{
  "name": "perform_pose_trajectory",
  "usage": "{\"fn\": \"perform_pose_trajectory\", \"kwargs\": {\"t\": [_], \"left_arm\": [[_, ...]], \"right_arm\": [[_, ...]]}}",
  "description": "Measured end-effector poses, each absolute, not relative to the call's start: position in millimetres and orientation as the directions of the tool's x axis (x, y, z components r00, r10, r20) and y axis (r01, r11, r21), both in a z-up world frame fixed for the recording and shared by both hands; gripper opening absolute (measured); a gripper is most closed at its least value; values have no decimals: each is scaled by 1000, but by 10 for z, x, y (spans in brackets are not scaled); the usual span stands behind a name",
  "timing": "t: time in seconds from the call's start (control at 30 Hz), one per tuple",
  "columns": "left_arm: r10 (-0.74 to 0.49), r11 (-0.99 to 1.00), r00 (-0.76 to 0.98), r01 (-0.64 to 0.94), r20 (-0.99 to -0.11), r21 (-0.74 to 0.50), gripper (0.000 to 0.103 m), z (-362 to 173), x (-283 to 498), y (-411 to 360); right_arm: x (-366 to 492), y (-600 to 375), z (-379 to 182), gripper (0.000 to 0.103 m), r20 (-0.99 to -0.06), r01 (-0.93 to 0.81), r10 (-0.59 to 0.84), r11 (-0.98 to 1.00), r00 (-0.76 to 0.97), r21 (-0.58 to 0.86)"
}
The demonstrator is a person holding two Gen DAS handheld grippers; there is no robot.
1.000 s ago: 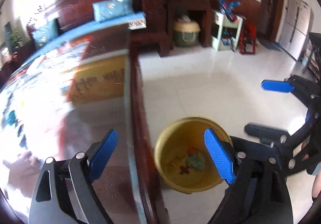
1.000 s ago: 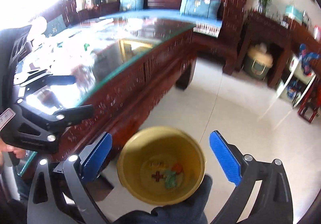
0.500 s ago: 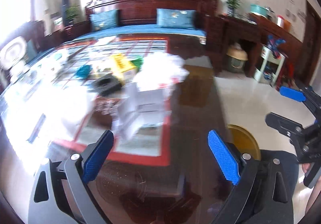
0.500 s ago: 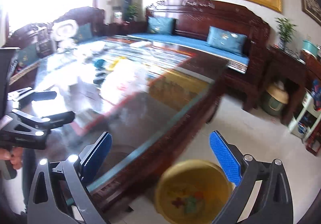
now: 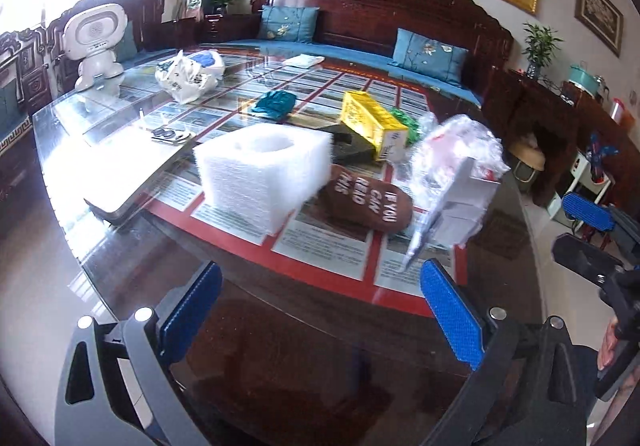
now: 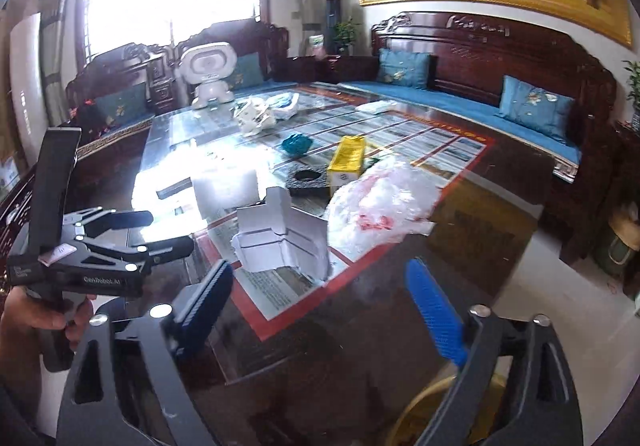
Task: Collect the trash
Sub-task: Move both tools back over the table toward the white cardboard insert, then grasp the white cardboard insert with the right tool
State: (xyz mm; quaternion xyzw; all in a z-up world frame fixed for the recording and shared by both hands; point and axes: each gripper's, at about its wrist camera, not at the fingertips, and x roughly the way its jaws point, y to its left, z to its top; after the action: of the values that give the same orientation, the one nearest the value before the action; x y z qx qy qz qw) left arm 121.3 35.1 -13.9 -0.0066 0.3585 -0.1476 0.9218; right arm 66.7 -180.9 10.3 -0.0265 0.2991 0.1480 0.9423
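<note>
The view from both wrists has swung away from the yellow plastic basin on the floor, which a second ago sat between the pads with small scraps in it, and onto the glass-covered dark wood tabletop point(image 5: 132, 258). Only a sliver of the basin's rim point(image 6: 420, 404) shows now, low and near, beside the tabletop's edge.

The trash is spread over the tabletop: a white foam block with a round hollow point(image 5: 264, 174) left of centre, a crumpled clear plastic bag with red print point(image 5: 456, 150) to the right, a torn white cardboard box point(image 6: 284, 242) nearest, and a yellow carton point(image 5: 374, 124) farther back.

The left tool point(image 5: 320, 316) has just been opening and stands wide with nothing between its pads; the right tool point(image 6: 324, 316) has just been closing somewhat, also empty. Judging by this, a fresh pick-up is starting, the cardboard box being closest.
</note>
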Motion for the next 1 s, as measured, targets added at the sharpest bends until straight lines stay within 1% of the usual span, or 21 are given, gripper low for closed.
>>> {"fn": "perform_pose_trajectory", "kwargs": {"t": [0.1, 0.23, 0.5, 0.57, 0.6, 0.63, 0.67, 0.73, 0.77, 0.83, 0.9, 1.0], "left_arm": [[-268, 960, 699, 254, -663, -121, 99, -163, 1291, 394], [-279, 957, 683, 254, -675, -138, 99, -216, 1391, 394], [-258, 965, 669, 210, -697, -156, 99, -295, 1600, 470], [-256, 966, 667, 202, -700, -161, 99, -307, 1643, 494], [-255, 966, 665, 199, -702, -163, 99, -310, 1659, 502], [-253, 967, 665, 194, -703, -165, 99, -316, 1680, 515], [-252, 967, 665, 190, -703, -167, 99, -318, 1695, 524], [-242, 970, 665, 181, -707, -162, 99, -327, 1740, 543], [-235, 972, 666, 175, -708, -159, 99, -332, 1763, 553], [-228, 974, 669, 161, -708, -160, 99, -346, 1813, 579], [-225, 974, 668, 150, -709, -167, 99, -352, 1864, 600], [-222, 975, 672, 147, -706, -168, 99, -337, 1922, 609]], "right_arm": [[869, -1712, -10, 76, -605, -322, 271, 946, 749, 26], [1066, -1666, -72, 75, -625, -325, 256, 946, 737, 4], [1400, -1618, -104, 74, -662, -385, 314, 922, 681, 42], [1439, -1617, -128, 69, -667, -389, 322, 920, 671, 53], [1463, -1618, -141, 63, -672, -395, 334, 916, 661, 67], [1474, -1625, -149, 56, -674, -402, 348, 912, 652, 82], [1480, -1618, -163, 51, -677, -412, 362, 906, 641, 95], [1462, -1584, -194, 34, -691, -433, 374, 896, 618, 98], [1447, -1562, -210, 30, -697, -442, 374, 893, 612, 92], [1405, -1511, -238, 13, -706, -462, 377, 883, 600, 79], [1368, -1483, -247, 8, -707, -475, 385, 877, 593, 79], [1325, -1470, -232, 7, -703, -480, 393, 873, 593, 83]]}}
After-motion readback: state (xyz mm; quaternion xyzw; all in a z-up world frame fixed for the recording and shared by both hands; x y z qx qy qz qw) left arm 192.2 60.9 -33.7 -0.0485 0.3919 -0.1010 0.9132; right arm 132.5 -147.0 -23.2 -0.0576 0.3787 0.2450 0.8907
